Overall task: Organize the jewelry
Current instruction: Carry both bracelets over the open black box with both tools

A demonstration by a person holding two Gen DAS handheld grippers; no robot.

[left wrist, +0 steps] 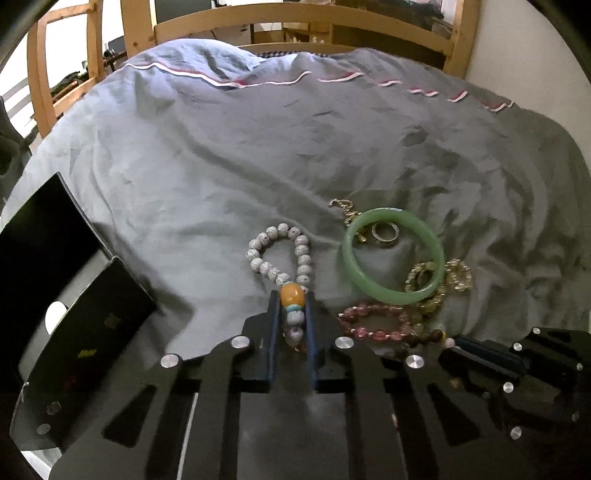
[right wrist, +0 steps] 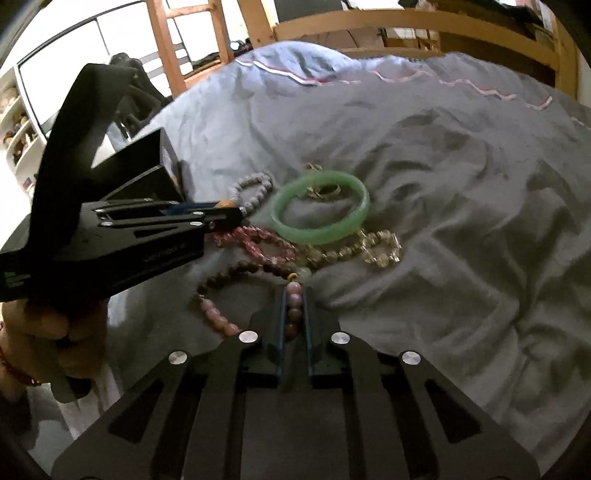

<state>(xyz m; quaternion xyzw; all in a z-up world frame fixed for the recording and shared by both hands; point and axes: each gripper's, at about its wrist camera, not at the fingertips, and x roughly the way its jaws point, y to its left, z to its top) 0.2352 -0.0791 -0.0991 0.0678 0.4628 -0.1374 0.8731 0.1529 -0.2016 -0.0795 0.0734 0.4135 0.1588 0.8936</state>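
Note:
A pile of jewelry lies on a grey bedspread. My left gripper is shut on a white bead bracelet with an orange bead. My right gripper is shut on a pink and brown bead bracelet. A green jade bangle lies to the right of the white bracelet, with a silver ring and a gold chain inside and behind it. A pink crystal bracelet and a yellow crystal bracelet lie nearby. The bangle also shows in the right wrist view.
An open black jewelry box stands at the left on the bed; it also shows in the right wrist view. A wooden bed frame rises behind. The left gripper's body and the hand holding it fill the right wrist view's left side.

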